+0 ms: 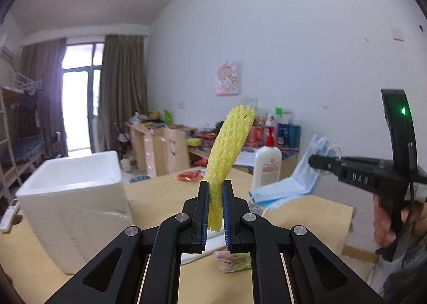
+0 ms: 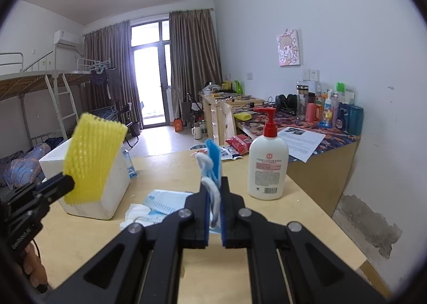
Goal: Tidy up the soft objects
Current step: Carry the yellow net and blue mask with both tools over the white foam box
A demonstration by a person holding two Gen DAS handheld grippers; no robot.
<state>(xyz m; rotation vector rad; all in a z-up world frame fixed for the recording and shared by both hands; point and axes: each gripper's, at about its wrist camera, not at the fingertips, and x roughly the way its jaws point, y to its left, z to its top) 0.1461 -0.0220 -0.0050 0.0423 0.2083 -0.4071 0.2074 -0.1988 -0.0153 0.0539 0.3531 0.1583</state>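
My left gripper (image 1: 215,186) is shut on a yellow foam net sleeve (image 1: 230,141) and holds it upright above the wooden table (image 1: 160,191). It also shows in the right wrist view (image 2: 93,162), in front of the white foam box (image 2: 113,183). My right gripper (image 2: 215,183) is shut on a blue face mask (image 2: 214,159), lifted off the table. The left wrist view shows that mask (image 1: 307,170) hanging from the right gripper (image 1: 315,162). More blue masks (image 2: 162,202) lie on the table. The foam box (image 1: 72,197) stands open at the left.
A white lotion bottle with a red pump (image 2: 267,162) stands on the table at the right. A red packet (image 2: 240,142) lies at the far edge. A small wrapper (image 1: 232,261) lies under my left gripper. A cluttered desk (image 2: 315,127) stands behind by the wall.
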